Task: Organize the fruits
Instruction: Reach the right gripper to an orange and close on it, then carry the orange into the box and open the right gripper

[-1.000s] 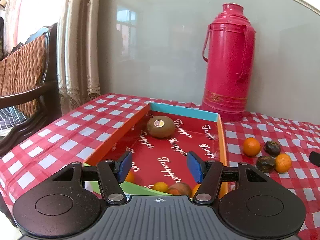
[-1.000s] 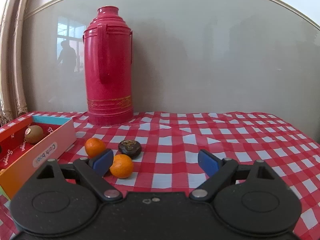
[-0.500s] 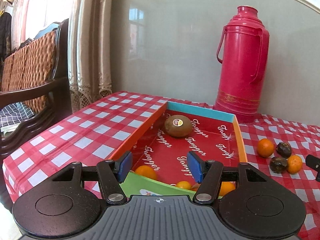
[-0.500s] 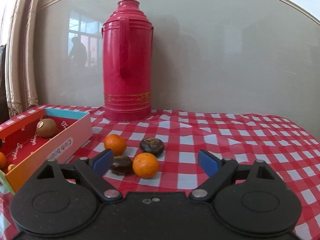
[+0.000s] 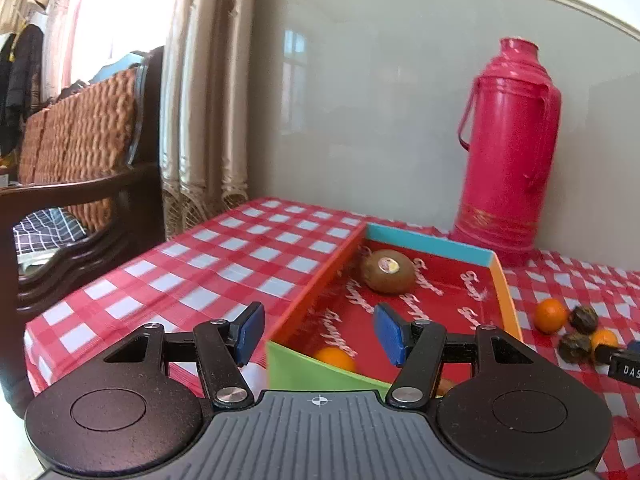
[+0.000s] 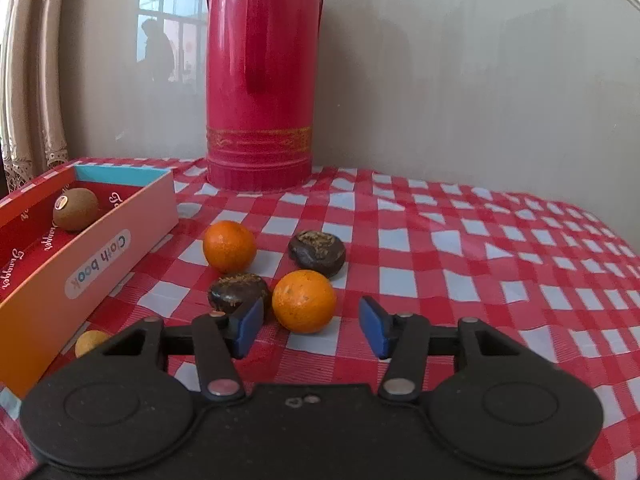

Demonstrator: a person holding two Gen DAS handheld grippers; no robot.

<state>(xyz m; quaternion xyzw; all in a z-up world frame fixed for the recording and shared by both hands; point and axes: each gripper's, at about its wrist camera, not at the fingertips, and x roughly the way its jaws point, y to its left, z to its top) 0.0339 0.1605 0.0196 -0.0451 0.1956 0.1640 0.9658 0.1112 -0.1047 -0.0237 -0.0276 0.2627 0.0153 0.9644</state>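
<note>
Our right gripper (image 6: 311, 326) closer to loose fruit than a second ago; jaws narrower, closing now, blue pads either side of near round orange mandarin (image 6: 304, 301), not pressing yet. Tall pink-red thermos flask (image 6: 262, 72) looms larger in right view. Our left gripper (image 5: 319, 334) slid leftward: near corner of shallow orange-walled cardboard box (image 5: 316, 276) now between its pads.

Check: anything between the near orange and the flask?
Right wrist view: one dark wrinkled fruit lies between near orange and flask; otherwise bare checked cloth.
</note>
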